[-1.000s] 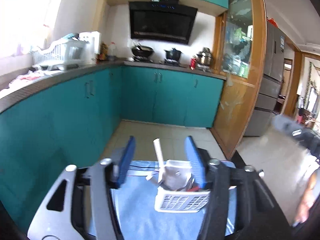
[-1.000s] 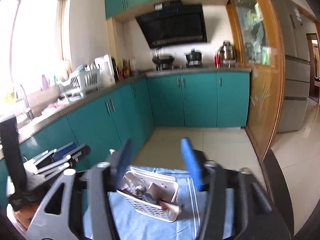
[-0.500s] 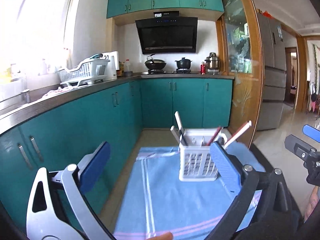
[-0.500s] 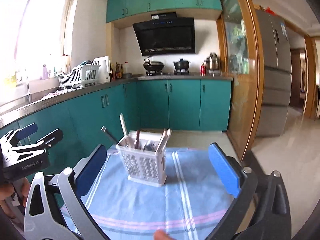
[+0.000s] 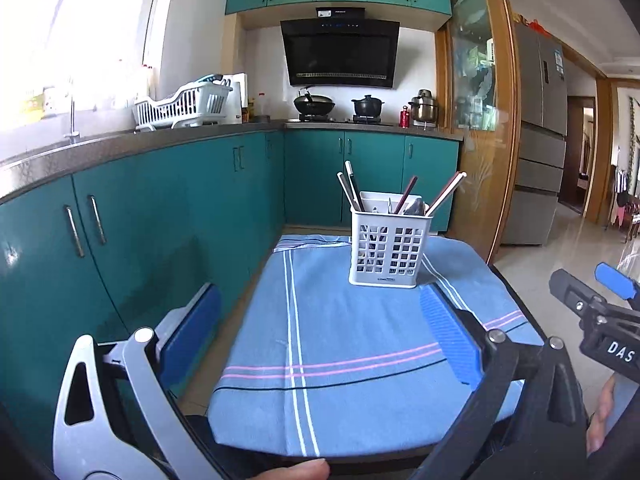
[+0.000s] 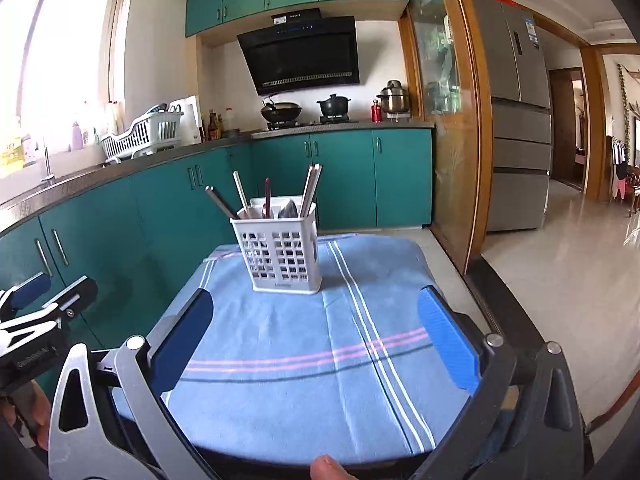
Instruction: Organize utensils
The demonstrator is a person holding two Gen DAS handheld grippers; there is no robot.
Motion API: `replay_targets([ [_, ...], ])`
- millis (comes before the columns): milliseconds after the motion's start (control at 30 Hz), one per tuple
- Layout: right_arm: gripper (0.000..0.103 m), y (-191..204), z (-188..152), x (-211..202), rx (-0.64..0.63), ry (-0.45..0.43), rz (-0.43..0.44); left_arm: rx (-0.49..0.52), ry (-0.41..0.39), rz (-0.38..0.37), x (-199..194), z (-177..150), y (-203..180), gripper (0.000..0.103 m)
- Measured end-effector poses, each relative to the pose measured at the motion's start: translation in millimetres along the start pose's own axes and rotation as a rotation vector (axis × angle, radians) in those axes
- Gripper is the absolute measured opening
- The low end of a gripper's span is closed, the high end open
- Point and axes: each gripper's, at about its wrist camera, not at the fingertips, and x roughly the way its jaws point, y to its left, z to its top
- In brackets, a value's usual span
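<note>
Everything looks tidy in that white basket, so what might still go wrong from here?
Two risks, I think. The white slotted plastic utensil basket is tall and narrow, with chopsticks leaning out above its rim, so a bump from either open gripper could tip it. It also stands on a loose blue striped cloth that reaches the table's edge, so snagging the cloth might drag the basket along.

Both wrist cameras look forward from the blue cloth's (image 5: pixel 340 340) near edge, sharing the white utensil basket (image 6: pixel 282 256) near its far edge.
</note>
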Motion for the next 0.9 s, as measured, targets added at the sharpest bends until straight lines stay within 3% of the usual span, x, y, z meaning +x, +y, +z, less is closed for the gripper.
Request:
replay_targets([
  [400,0.100,2,-5,-30,-0.032,-0.064,-0.018,0.025,-0.027,-0.002,-21,-1,-3,0.099],
  [900,0.100,-1,-7,-30,-0.032,-0.058,-0.017,0.032,-0.027,0.001,-19,-2,-5,0.099],
])
